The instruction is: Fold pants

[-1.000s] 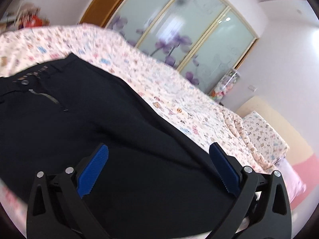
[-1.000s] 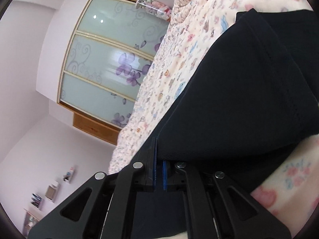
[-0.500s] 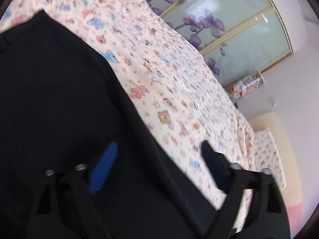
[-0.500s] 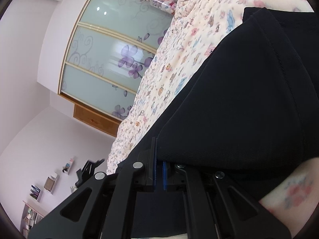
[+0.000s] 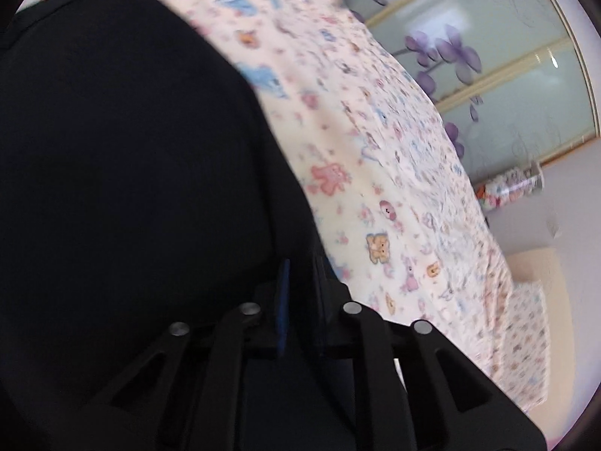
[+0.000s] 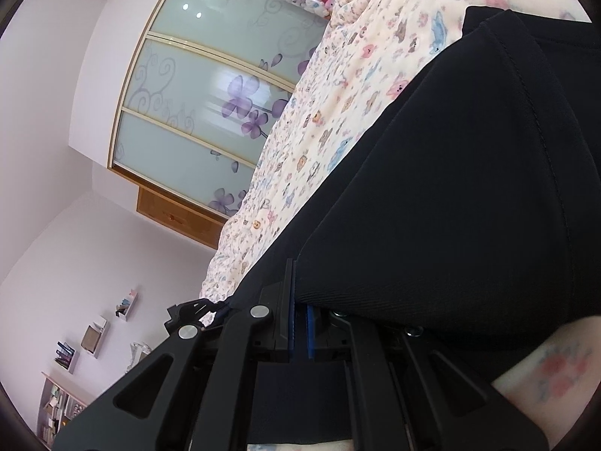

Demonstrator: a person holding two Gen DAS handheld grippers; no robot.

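The fold looked barely begun. The black, finely ribbed fabric pants (image 5: 124, 158) lay spread over the bed, and both hand-held grippers had hold of the cloth near its edge, which I judged to be the grasp that comes ahead of carrying one part over another. The left hand-held gripper (image 5: 300, 300) had its blue-padded fingers drawn close together with a ridge of the dark cloth pinched between them, the view being somewhat blurred. The right hand-held gripper (image 6: 300, 323) was likewise clamped on the pants, a stitched edge of the fabric rising from between its pads and draping away to the right. No finished crease or stacked layer could be made out in either view (the black cloth swallowed most detail), so the folding itself and any smoothing seemed left to do. The surface was a bed covered by a cream cotton sheet printed with small pink, blue and orange cartoon animals (image 5: 375, 173), soft and a little rumpled, so I expected the fabric to drag on it, not slide. Beyond it stood a frosted-glass sliding wardrobe with purple flower motifs and pale wooden frames (image 6: 195, 112), set against pale lilac walls (image 6: 56, 225). Small wall shelves holding oddments (image 6: 94, 334) hung low on the wall in the right view.
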